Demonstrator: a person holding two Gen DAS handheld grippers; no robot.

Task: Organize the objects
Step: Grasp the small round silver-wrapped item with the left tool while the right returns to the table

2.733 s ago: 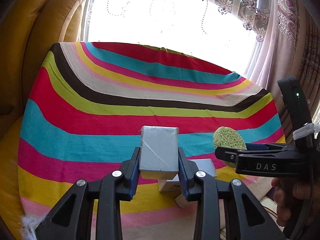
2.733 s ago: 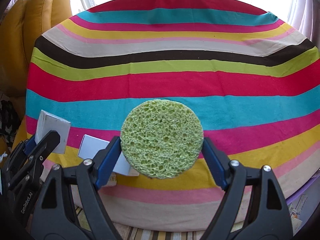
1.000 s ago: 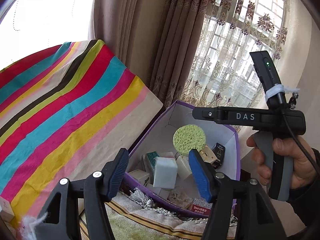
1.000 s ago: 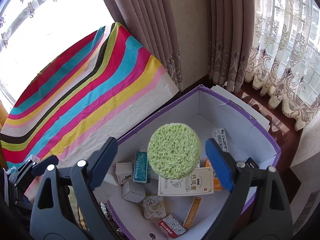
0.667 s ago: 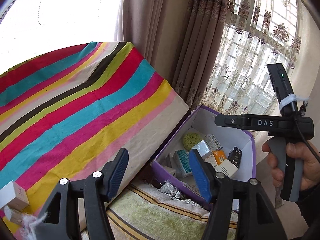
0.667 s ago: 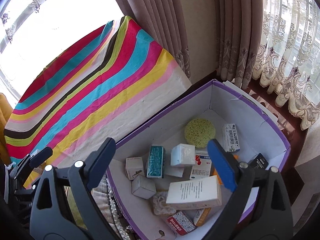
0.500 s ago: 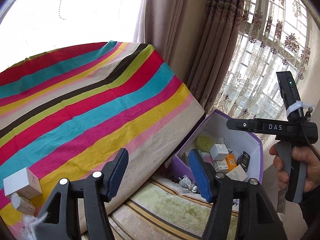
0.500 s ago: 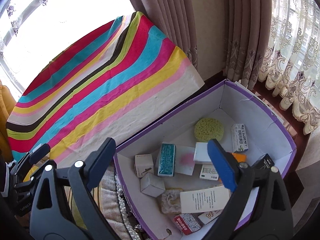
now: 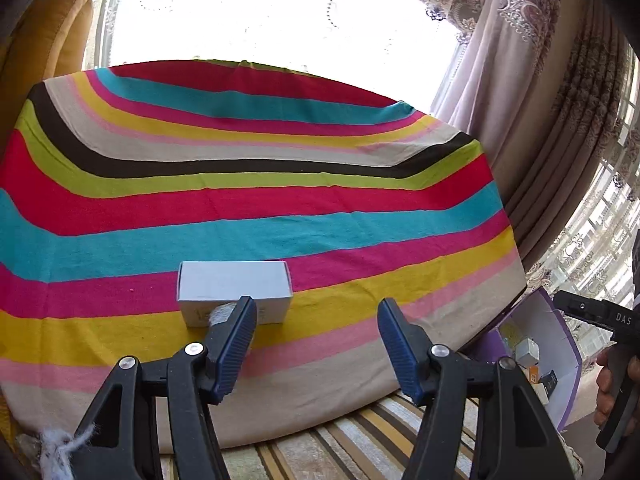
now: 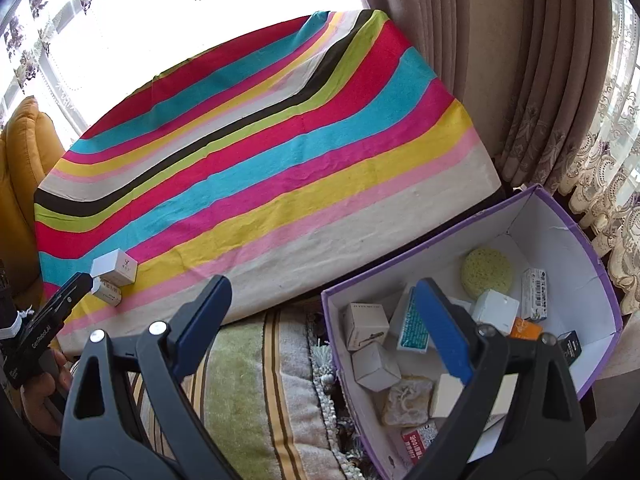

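Note:
A white box (image 9: 234, 292) lies on the striped tablecloth (image 9: 256, 200) near its front edge. My left gripper (image 9: 314, 338) is open and empty, just in front of and right of the box. A small object behind its left finger is partly hidden. In the right wrist view the white box (image 10: 114, 267) sits beside a smaller box (image 10: 107, 291). My right gripper (image 10: 320, 326) is open and empty above the left edge of a purple-rimmed box (image 10: 560, 208) on the floor. It holds a green sponge (image 10: 486, 267) and several small cartons.
A striped rug (image 10: 256, 392) lies between the table and the purple-rimmed box. Curtains (image 10: 480, 60) hang behind the box. A yellow armchair (image 9: 40, 40) stands at the table's left. The purple-rimmed box also shows in the left wrist view (image 9: 540, 312).
Both grippers let go of their loads into the purple-rimmed box. My left gripper has since swung back to the table, facing the white box. My right gripper has drawn back from the box.

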